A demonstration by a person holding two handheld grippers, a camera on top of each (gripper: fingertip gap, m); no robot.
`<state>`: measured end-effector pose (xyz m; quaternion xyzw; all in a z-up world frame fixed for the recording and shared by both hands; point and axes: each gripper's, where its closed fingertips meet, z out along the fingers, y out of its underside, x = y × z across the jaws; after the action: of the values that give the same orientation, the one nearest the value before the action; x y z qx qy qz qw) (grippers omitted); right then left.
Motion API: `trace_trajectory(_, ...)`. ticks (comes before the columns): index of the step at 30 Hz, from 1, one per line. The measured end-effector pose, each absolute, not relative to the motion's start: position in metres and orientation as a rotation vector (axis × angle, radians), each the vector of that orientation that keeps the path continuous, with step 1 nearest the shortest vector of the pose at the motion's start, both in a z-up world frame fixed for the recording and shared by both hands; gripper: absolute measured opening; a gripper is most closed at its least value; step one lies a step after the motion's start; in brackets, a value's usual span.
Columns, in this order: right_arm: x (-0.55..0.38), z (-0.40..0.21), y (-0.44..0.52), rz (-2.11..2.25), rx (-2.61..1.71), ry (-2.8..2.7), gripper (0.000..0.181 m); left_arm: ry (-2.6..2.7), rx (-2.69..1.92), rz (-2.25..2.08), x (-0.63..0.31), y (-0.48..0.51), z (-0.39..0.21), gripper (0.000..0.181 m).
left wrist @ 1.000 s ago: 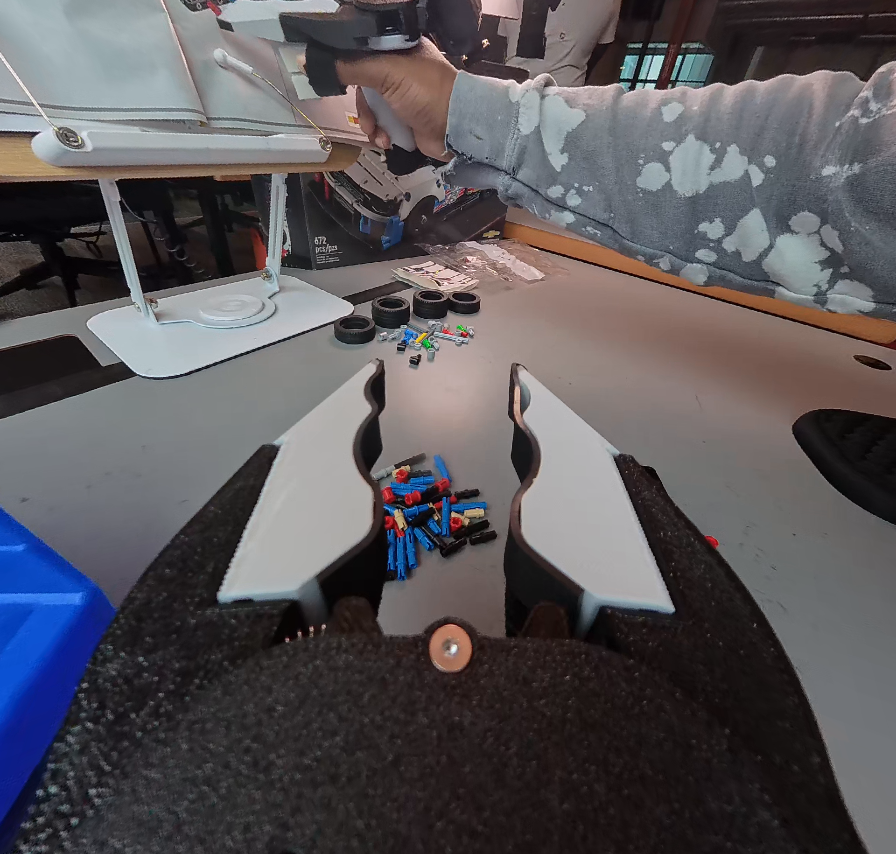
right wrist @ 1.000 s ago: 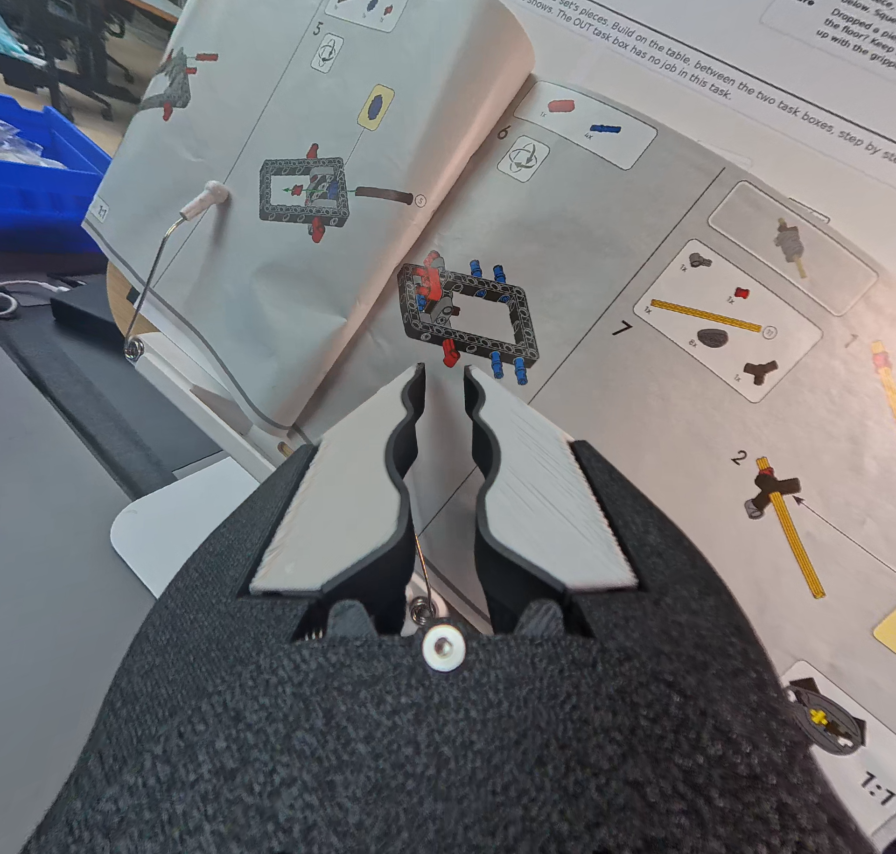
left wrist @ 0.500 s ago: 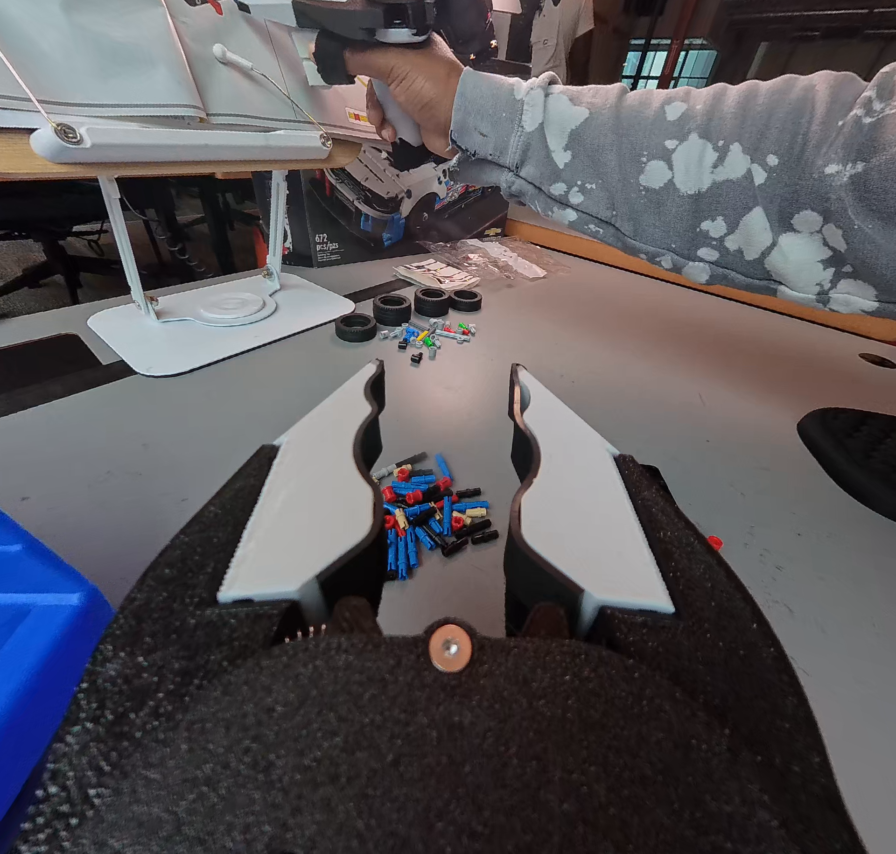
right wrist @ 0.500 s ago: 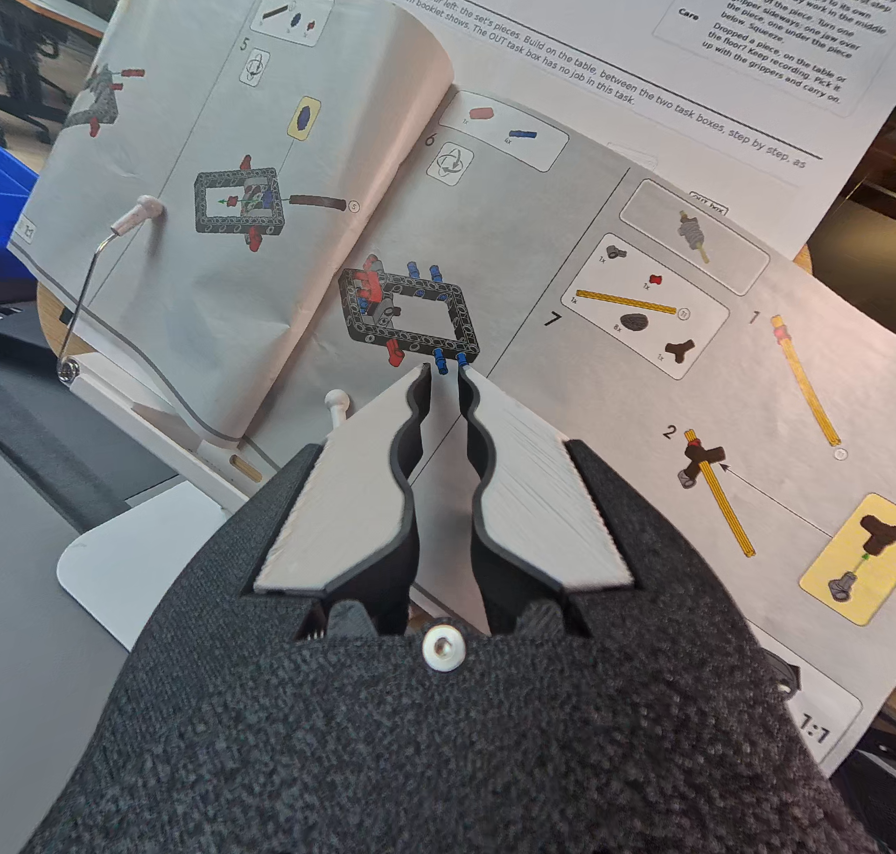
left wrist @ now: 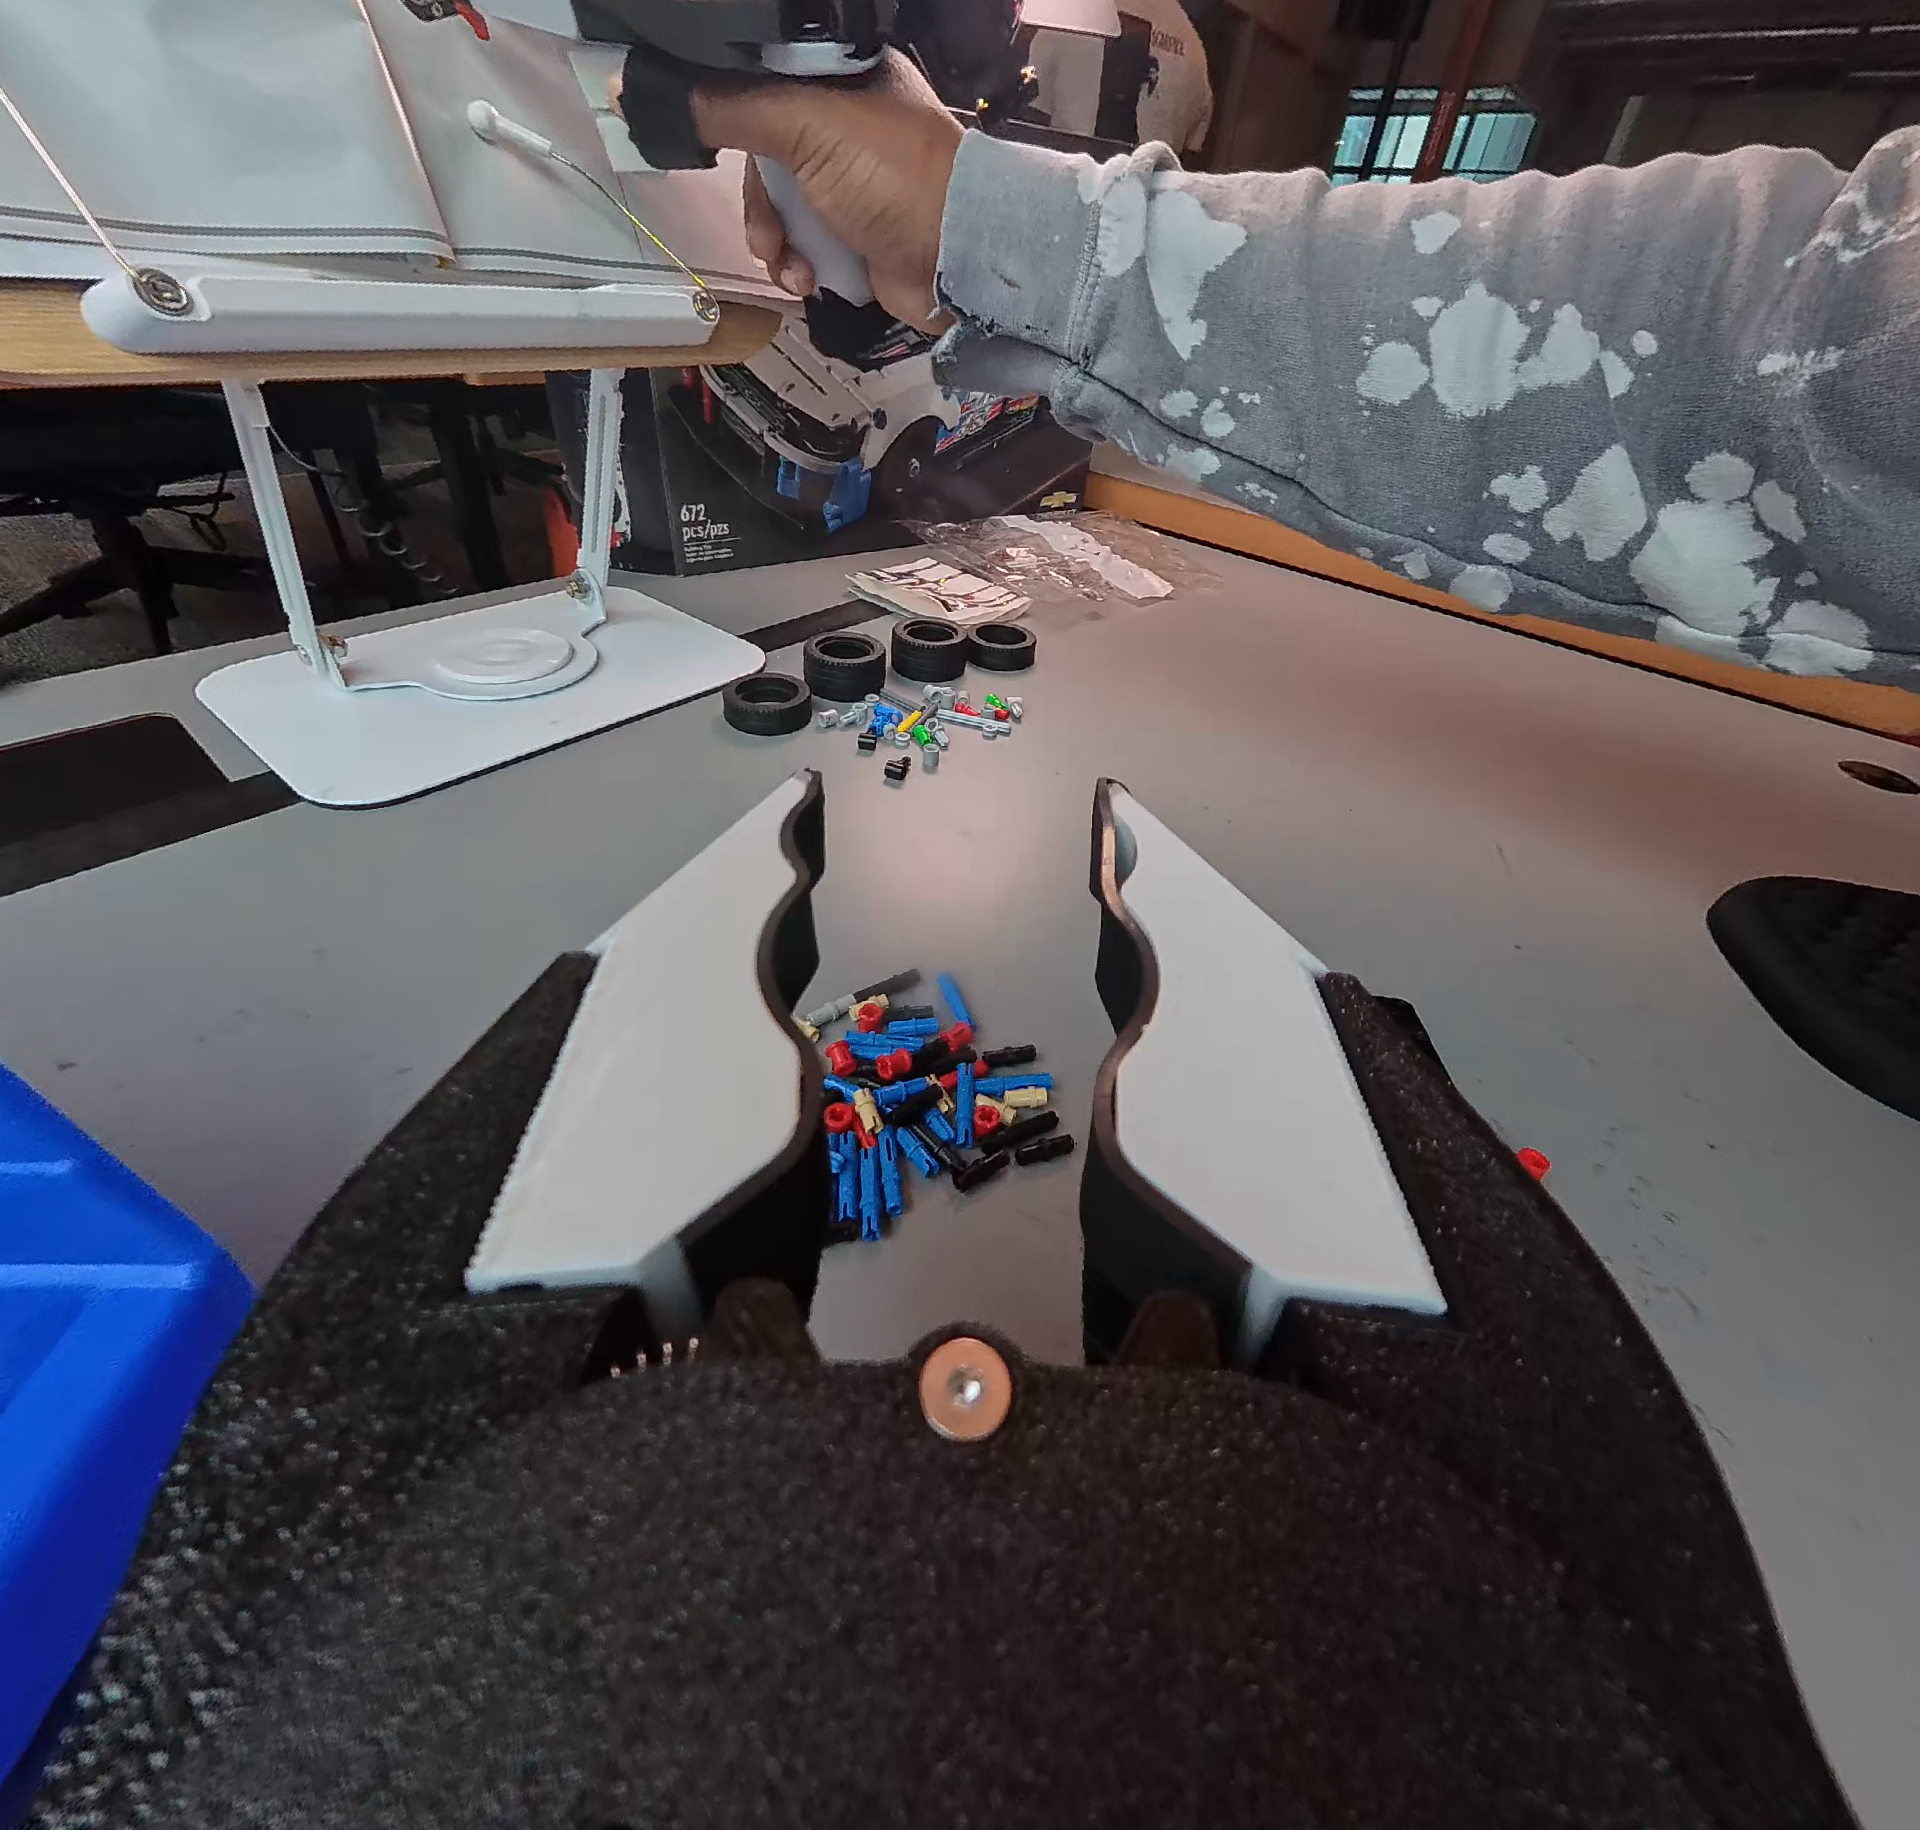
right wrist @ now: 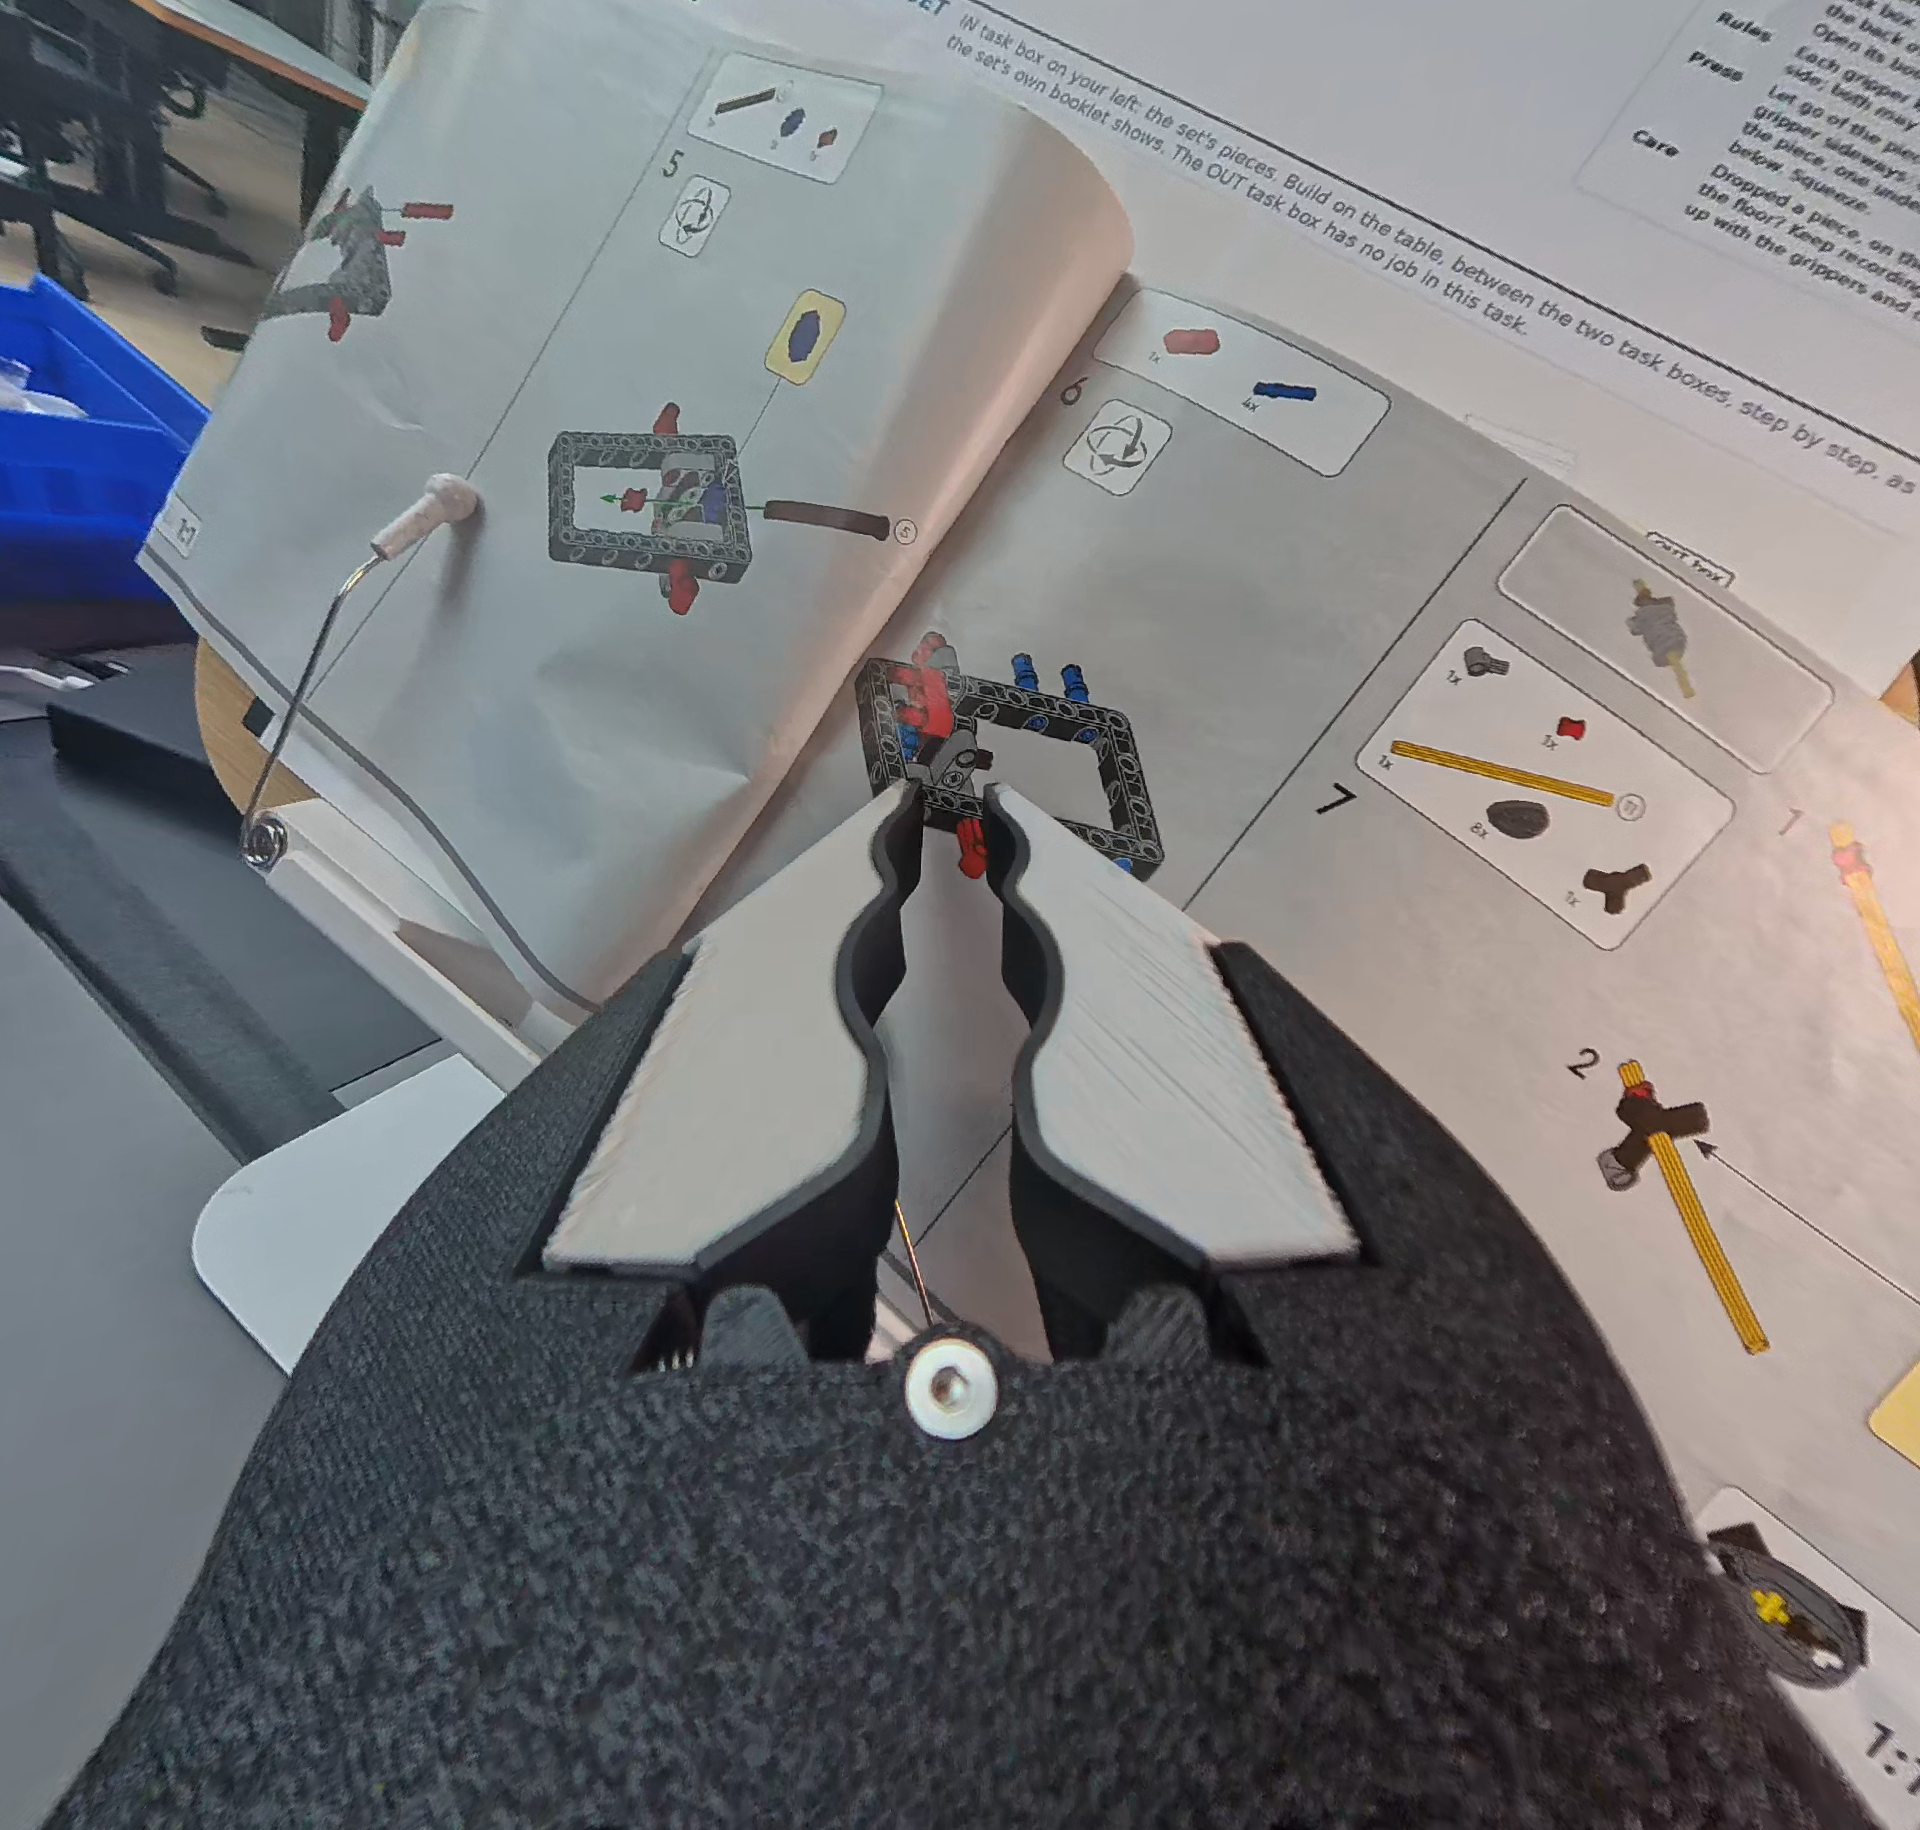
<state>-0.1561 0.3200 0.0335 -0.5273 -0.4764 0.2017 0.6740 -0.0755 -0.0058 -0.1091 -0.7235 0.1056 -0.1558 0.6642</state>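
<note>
My left gripper [left wrist: 956, 804] is open and empty, hovering low over the grey table [left wrist: 1351, 845]. A pile of small blue, black, red and tan pins [left wrist: 930, 1094] lies on the table between its fingers. My right gripper [right wrist: 953, 804] is raised in front of an open instruction booklet [right wrist: 623, 741] on a white stand [left wrist: 468, 700]. Its jaws stand a narrow gap apart with nothing between them, tips close to the right-hand page. In the left wrist view it shows held by a hand [left wrist: 842, 180] at the top.
Several black tyres [left wrist: 920, 648] and a scatter of small coloured parts [left wrist: 925, 720] lie beyond the pile. A set box [left wrist: 831, 471] and a clear bag [left wrist: 1049, 559] sit at the back. A blue bin [left wrist: 73, 1365] is at the left. A printed sheet [right wrist: 1351, 66] stands behind the booklet. Some 35 centimeters of space lies between my two pairs of fingers.
My right gripper pulled back from the booklet, then moved in again toward the right-hand page, staying nearly closed. My left gripper has not moved.
</note>
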Motion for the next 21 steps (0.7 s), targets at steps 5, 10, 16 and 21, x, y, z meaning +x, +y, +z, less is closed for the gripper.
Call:
trace_trajectory(5, -0.165, 0.040, 0.320, 0.444, -1.185, -1.072, 0.010, 0.236, -1.634, -0.355, -0.076, -0.006, -0.109, 0.051)
trace_trajectory(10, -0.171, 0.045, 0.321, 0.435, -1.190, -1.086, 0.007, 0.239, -1.637, -0.358, -0.076, -0.006, -0.110, 0.051)
trace_trajectory(16, -0.169, 0.036, 0.317, 0.430, -1.188, -1.104, 0.000, 0.242, -1.639, -0.357, -0.076, -0.006, -0.110, 0.051)
trace_trajectory(21, -0.170, 0.034, 0.315, 0.433, -1.187, -1.111, 0.002, 0.243, -1.640, -0.357, -0.076, -0.006, -0.110, 0.051)
